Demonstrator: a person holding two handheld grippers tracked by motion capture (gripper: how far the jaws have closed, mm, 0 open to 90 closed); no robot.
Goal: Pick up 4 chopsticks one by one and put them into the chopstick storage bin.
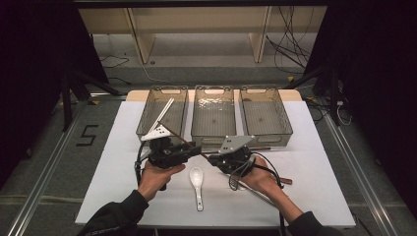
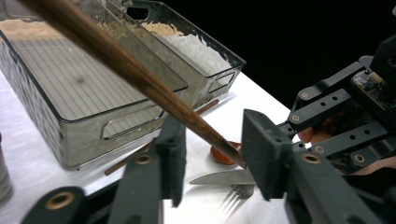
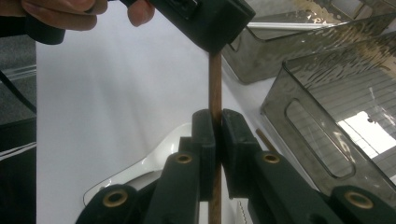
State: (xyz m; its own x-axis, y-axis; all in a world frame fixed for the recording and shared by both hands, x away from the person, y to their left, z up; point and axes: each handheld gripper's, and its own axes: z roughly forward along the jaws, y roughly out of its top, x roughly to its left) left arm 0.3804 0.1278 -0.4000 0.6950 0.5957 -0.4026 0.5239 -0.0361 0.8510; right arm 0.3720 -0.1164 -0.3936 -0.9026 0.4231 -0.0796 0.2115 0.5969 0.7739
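Nearest the person, a white ceramic soup spoon (image 1: 196, 178) lies on the white table top (image 1: 118, 162), bowl pointing away, between the two forearms. A silver metal fork (image 2: 234, 195) and a steel knife blade (image 2: 219, 177) lie beside the right hand (image 1: 265, 178). Right gripper (image 3: 215, 122): jaws together, clamped on a slim dark-brown wooden chopstick (image 3: 215, 81), which passes upright between its pads. Left gripper (image 2: 212, 151): jaws partly apart, the same chopstick running slantwise through the gap, its tip at the inner face of one jaw; pads not pressing on it, as far as can be told. In the high view the chopstick bridges the two grippers above the table, rising toward the left. Beyond, side by side: three smoky transparent plastic bins (image 1: 213, 132); the left bin (image 1: 150, 118) holds a pale chopstick (image 1: 164, 113) leaning inside; a second brown chopstick (image 2: 128, 158) lies on the table just before the bins.
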